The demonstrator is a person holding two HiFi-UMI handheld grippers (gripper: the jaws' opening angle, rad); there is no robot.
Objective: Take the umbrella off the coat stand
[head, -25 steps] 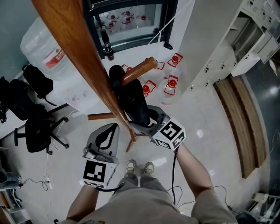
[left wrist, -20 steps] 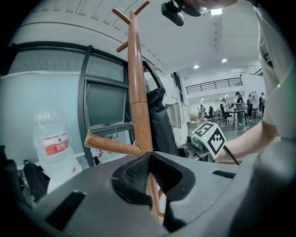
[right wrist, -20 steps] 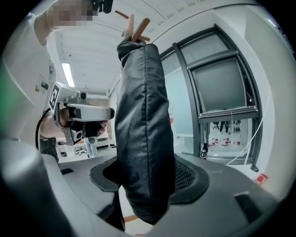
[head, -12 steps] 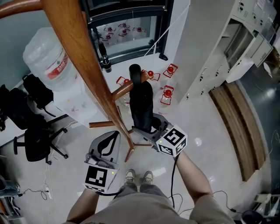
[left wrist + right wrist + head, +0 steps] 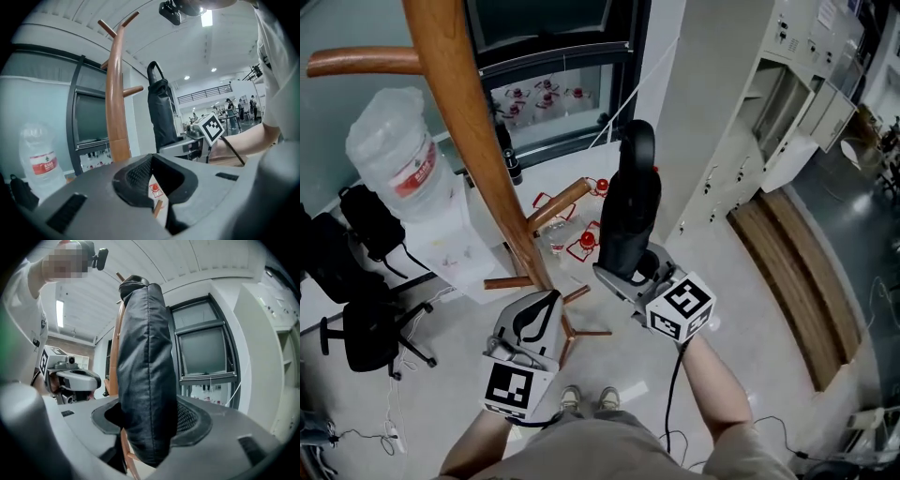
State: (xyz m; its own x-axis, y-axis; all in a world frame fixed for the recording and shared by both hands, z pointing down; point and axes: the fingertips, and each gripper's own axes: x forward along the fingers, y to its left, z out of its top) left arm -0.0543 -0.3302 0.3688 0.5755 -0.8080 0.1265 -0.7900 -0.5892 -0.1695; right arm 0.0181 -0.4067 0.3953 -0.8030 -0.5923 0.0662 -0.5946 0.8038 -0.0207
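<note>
Umbrella (image 5: 630, 220) in right gripper (image 5: 628, 266), clear of stand (image 5: 459, 122)

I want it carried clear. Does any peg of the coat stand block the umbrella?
Nothing visible does. The umbrella, held upright in the right gripper, stands apart from the coat stand and its pegs.

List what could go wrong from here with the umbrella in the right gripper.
1. The right gripper grips the umbrella near its bottom end, so most of its length stands above the jaws; it could tilt or slide in the grip.
2. The coat stand and its peg are close beside it; a swing that way might snag the top loop or knock the stand.
3. The left gripper is empty and shut, so nothing backs up the grip.
</note>
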